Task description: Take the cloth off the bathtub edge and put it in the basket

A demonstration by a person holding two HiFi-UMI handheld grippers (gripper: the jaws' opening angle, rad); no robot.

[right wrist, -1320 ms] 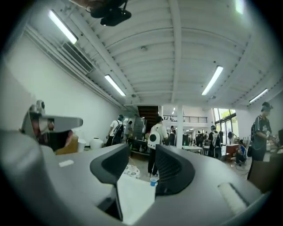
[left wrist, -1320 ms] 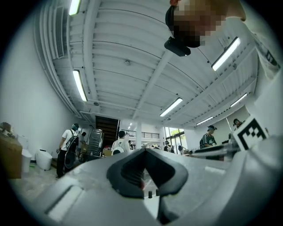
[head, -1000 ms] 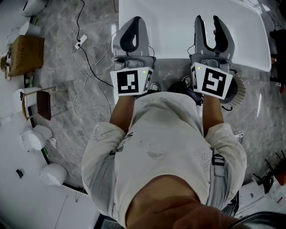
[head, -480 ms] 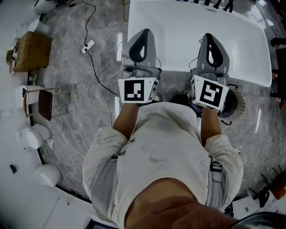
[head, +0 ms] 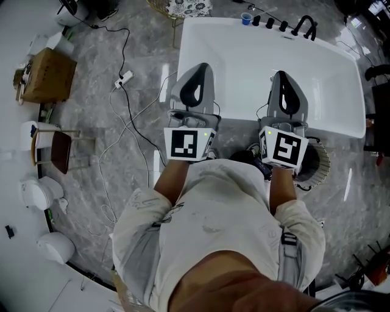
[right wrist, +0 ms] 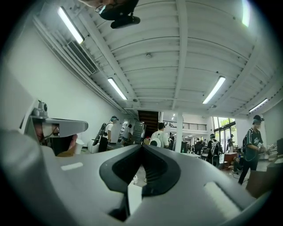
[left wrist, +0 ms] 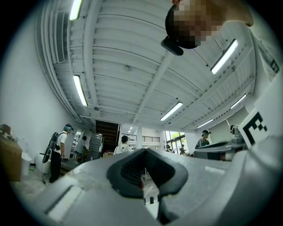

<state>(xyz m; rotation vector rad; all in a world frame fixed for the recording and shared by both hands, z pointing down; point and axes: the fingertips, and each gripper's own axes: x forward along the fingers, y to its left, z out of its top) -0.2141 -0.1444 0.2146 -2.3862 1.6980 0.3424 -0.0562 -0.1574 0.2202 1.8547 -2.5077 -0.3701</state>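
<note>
Two pairs of tongs and one big white bathtub fill most of my head view. The tub stands on the grey marbled floor with taps along its far rim. Every stretch of rim I can see is bare, but the near edge is partly hidden under my tongs, so I can't rule out something lying there.

I can't place the cloth for certain. Just past the tub's far-left corner, a wire-rimmed holder carries patterned fabric, cut off by the frame. I judge that this may be the cloth lying in its basket. A ribbed round bin stands on the floor by the near-right corner, mostly behind my right hand. Its inside is dark and I can't read it, and it could equally be the basket.

The left tongs and right tongs sit side by side over the near edge, tipped a little upward, so their own views show ceiling and hall rather than tub. Both pairs are pressed fully together with nothing between them. I read that as a parked carry, with the tips closed and kept off the rim so nothing snags. It fits a cloth lying unseen on that near edge, or one that already lies in a basket.
</note>
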